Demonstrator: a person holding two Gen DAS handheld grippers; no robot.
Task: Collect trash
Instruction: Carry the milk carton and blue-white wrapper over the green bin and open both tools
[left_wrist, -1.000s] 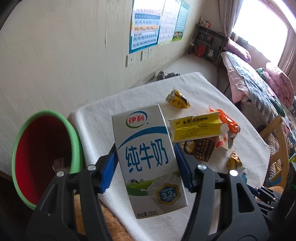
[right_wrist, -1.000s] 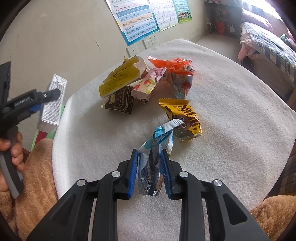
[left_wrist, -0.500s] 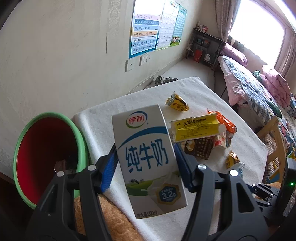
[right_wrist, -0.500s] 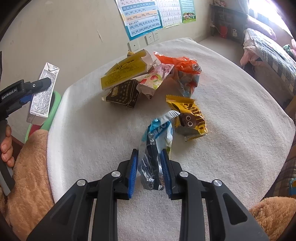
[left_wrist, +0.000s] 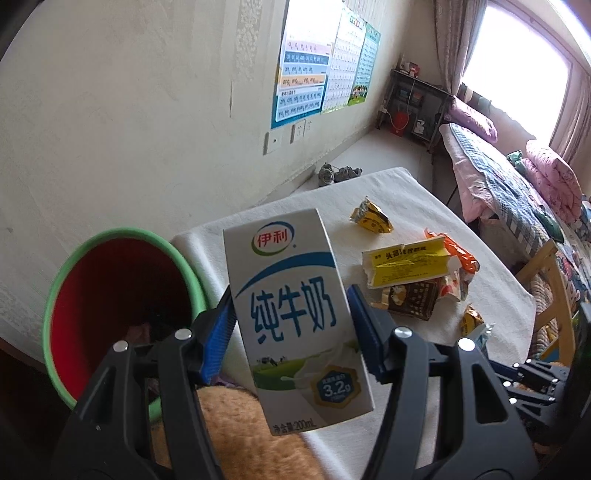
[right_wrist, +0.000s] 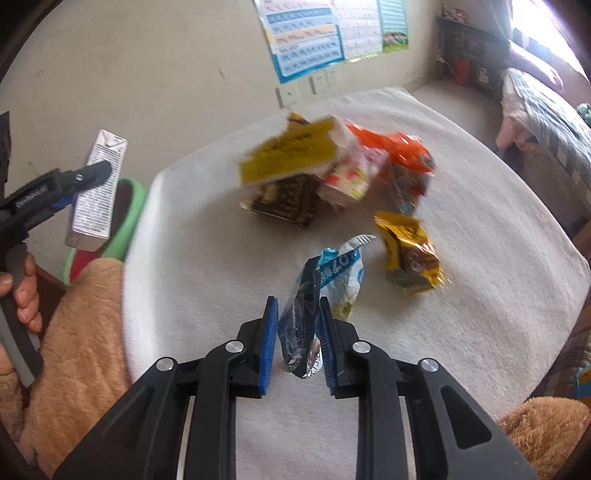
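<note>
Here the left gripper (left_wrist: 291, 328) clamps the upright milk carton (left_wrist: 295, 314) just right of the red bin (left_wrist: 110, 295); the right gripper (right_wrist: 297, 343) is closing on a blue wrapper (right_wrist: 321, 291).

Ahead of the grippers rises a cream plaster wall (left_wrist: 129, 110), with charts (left_wrist: 303, 74) pinned above white wall sockets (left_wrist: 299, 131). Farther ahead and to the right, a dark shelf rack (left_wrist: 413, 107) stands in the corner beside a bed (left_wrist: 517, 177) piled with pink bedding. Strong daylight floods through the curtained window (left_wrist: 517, 62) beyond it.
</note>
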